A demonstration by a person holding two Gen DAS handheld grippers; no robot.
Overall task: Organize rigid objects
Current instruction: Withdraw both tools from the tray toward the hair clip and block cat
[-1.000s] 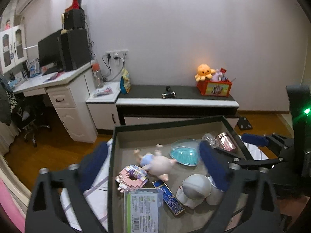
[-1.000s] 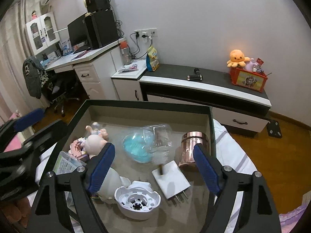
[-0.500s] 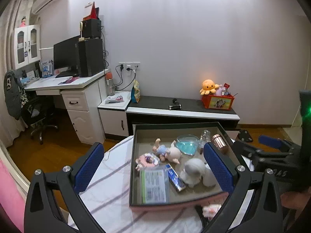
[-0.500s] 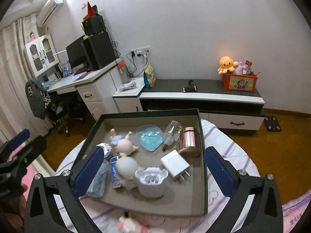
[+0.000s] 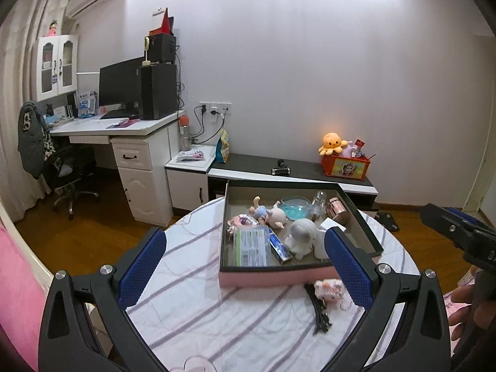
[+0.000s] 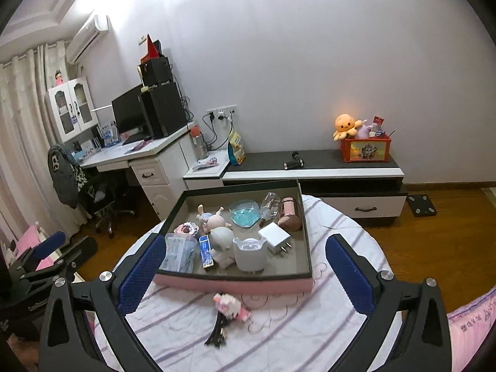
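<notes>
Left hand-held gripper (image 5: 245,266): I am holding it above the near edge of the round desk (image 5: 198,285); its jaws are standing wide apart and gripping nothing.
Desk cover: a white cloth with purple stripes is lying over the desk.
Tray (image 6: 229,283): a pink-sided tray with a dark rim is sitting toward the far side of the desk, well ahead of both my grippers.
Tray, left part: a flat plastic-wrapped packet (image 6: 179,254) is lying beside a blue box (image 6: 205,251), with a baby doll (image 6: 212,218) behind them.
Tray, middle: a white round figure (image 6: 222,241) and a white cat-eared cup (image 6: 249,253) are standing side by side; a blue dish (image 6: 245,214) is lying behind.
Tray, right part: a white plug charger (image 6: 275,236) is lying flat, near a rose-gold jar (image 6: 290,214).
Outside the tray: a small pink block toy (image 6: 231,305) is lying on the cloth just in front of the tray's near wall, touching a black strip (image 6: 218,330).
Right hand-held gripper (image 6: 245,268): its jaws have just been opening and are now standing fully wide, with nothing between them.
</notes>
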